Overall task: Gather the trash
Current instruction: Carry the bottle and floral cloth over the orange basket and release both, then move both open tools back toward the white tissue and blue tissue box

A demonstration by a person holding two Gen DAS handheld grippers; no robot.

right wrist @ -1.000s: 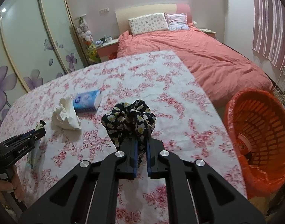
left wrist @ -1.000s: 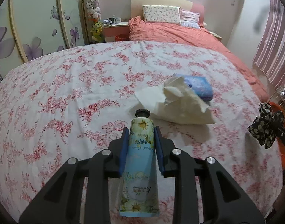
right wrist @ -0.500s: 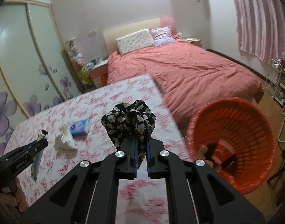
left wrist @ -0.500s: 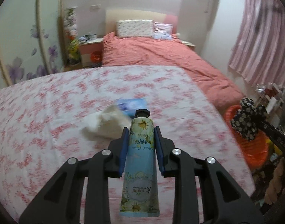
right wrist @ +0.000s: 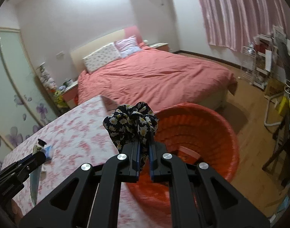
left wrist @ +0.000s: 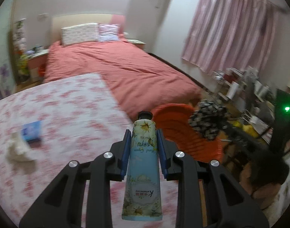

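both grippers are loaded: left gripper [left wrist: 144,148] pinches a tube [left wrist: 143,171] above the table edge, right gripper [right wrist: 144,157] clamps a scrunchie [right wrist: 130,121] at the basket [right wrist: 217,125] rim. centre each over the basket, then let go.

My left wrist camera looks forward and down along its jaws, close over the floral tabletop [left wrist: 65,114], facing the orange basket [left wrist: 175,125] and the bed [left wrist: 126,70] beyond. My right wrist camera sits further right, angled down almost over the same basket [right wrist: 211,133], also facing the bed [right wrist: 154,76]. Both views share the tabletop edge, basket, bed and pink curtain [left wrist: 230,34], and each catches the other tool at its margin.
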